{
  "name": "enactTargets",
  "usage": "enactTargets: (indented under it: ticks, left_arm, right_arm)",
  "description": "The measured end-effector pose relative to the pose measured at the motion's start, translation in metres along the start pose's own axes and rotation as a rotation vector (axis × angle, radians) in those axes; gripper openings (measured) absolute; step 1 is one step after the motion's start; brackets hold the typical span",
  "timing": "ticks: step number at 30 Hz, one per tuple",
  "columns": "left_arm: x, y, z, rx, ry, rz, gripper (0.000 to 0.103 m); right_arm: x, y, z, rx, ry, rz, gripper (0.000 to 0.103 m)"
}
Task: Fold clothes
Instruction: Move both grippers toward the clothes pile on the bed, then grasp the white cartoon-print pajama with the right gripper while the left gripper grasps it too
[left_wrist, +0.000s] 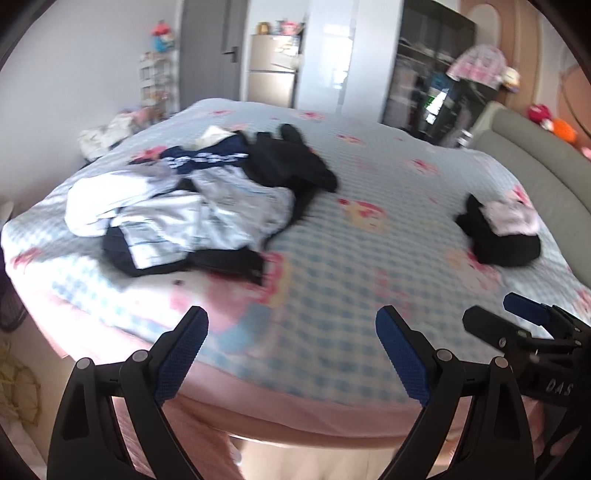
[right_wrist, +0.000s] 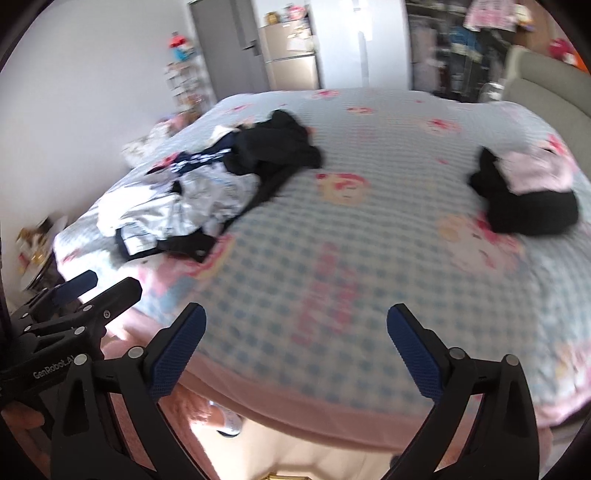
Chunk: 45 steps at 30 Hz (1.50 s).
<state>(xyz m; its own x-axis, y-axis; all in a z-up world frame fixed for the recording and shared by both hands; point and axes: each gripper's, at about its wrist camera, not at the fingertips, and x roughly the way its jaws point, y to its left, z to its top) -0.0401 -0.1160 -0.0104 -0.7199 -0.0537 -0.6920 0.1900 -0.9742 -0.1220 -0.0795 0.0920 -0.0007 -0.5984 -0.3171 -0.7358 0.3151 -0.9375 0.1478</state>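
Note:
A loose heap of unfolded clothes (left_wrist: 192, 206) (right_wrist: 199, 192), white, navy and black, lies on the left half of the bed. A small stack of folded clothes (left_wrist: 502, 232) (right_wrist: 528, 199), a pink piece on a black one, sits at the bed's right side. My left gripper (left_wrist: 291, 339) hangs open over the bed's near edge, nothing between its fingers. My right gripper (right_wrist: 295, 336) is also open and empty, just right of the left one, whose fingers (right_wrist: 92, 291) show at that view's left edge. Both are well short of the heap.
The bed (left_wrist: 332, 266) has a blue-checked sheet with pink cartoon prints and a pink skirt. A grey headboard (left_wrist: 532, 162) runs along the right. Beyond the bed stand a fridge (left_wrist: 271, 70), a door and a wardrobe with hanging clothes. Clutter lies on the floor at left.

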Motion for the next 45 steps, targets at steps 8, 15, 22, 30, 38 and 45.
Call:
enactTargets:
  ticks: [8, 15, 22, 30, 38, 45]
  left_arm:
    - [0.059, 0.105, 0.028, -0.156, 0.018, 0.145, 0.085]
    - [0.135, 0.167, 0.038, -0.276, 0.122, 0.169, 0.069]
    - [0.189, 0.181, 0.044, -0.284, 0.188, 0.144, 0.074]
    - [0.192, 0.17, 0.048, -0.236, 0.158, 0.094, 0.03]
    - [0.16, 0.144, 0.046, -0.191, 0.13, 0.048, 0.018]
    - [0.128, 0.077, 0.039, -0.073, 0.149, -0.13, 0.016]
  right_arm:
    - [0.099, 0.066, 0.05, -0.07, 0.089, 0.07, 0.073]
    - [0.192, 0.112, 0.076, -0.09, 0.177, 0.101, 0.065]
    - [0.267, 0.127, 0.099, -0.071, 0.235, 0.102, 0.065]
    - [0.285, 0.145, 0.099, -0.165, 0.241, 0.147, 0.015]
    - [0.234, 0.128, 0.095, -0.156, 0.159, 0.157, 0.012]
    - [0.168, 0.08, 0.086, -0.089, 0.083, 0.117, 0.012]
